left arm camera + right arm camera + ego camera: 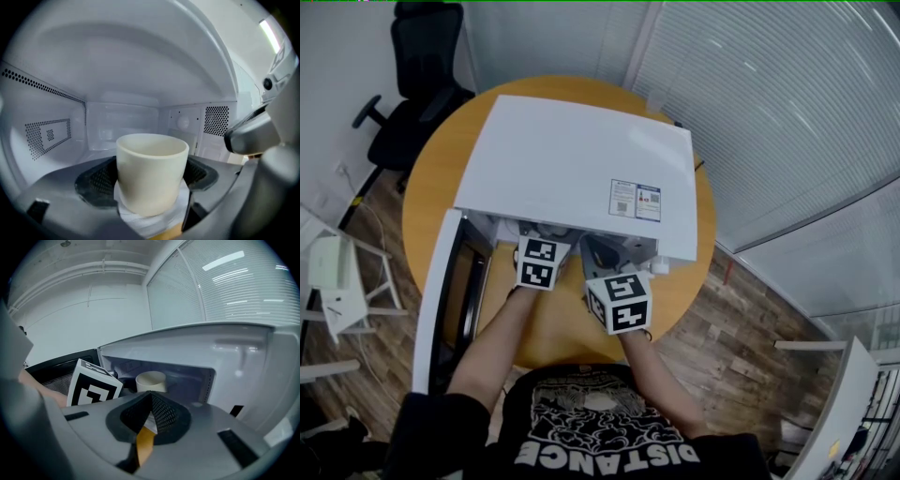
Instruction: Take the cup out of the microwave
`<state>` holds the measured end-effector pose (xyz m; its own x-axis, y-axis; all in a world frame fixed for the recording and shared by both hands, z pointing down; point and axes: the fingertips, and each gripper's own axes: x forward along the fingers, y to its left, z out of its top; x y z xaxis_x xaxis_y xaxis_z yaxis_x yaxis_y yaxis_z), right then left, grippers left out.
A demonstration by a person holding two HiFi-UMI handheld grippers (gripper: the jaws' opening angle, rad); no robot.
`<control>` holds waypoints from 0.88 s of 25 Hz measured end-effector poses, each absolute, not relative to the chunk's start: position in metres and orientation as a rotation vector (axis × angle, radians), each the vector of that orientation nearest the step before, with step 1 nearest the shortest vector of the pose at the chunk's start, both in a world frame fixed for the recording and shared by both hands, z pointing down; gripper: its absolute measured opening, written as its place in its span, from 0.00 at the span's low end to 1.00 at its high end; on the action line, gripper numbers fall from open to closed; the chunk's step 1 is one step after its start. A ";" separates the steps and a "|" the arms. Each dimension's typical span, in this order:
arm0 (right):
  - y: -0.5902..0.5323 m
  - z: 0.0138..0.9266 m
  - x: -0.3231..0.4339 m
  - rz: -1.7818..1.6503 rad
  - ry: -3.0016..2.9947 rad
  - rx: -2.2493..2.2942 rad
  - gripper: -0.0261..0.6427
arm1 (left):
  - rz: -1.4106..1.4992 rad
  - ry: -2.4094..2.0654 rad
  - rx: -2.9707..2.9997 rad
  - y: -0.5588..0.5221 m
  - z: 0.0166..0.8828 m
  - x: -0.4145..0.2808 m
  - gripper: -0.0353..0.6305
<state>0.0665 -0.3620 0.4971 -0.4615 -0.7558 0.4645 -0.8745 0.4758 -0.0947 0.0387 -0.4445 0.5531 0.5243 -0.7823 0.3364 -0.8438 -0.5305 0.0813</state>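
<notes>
Presently the white microwave (581, 159) stands on a round wooden table (548, 323) with its door (431, 300) swung open to the person's left. Both grippers are held at the oven's mouth. The left gripper (149, 185) reaches into the cavity and is clamped on the cup (151, 159): its own view shows a dark pad pressed against each side of the cream-coloured, upright cup. The cup is within the cavity near its front edge, with the perforated side walls and rear panel visible behind it. Whether its base rests on the oven floor cannot be determined. The right gripper (149, 416) is held just outside the opening, lower and to the right of the left one. Its jaws are closed against each other with nothing between them, and only a sliver of table shows below. An office chair (417, 84) stands beyond the table at the far left, and window blinds (787, 112) run along the right.
</notes>
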 end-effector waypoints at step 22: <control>-0.326 0.478 0.050 0.433 -2.382 1.434 0.06 | 0.365 -1.373 2.540 -0.390 0.538 0.012 0.70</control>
<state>0.0496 -0.3260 0.4779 -0.4411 -0.7902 0.4255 -0.8893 0.4485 -0.0891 0.0115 -0.3904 0.5378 0.5298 -0.7836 0.3245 -0.8413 -0.5341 0.0836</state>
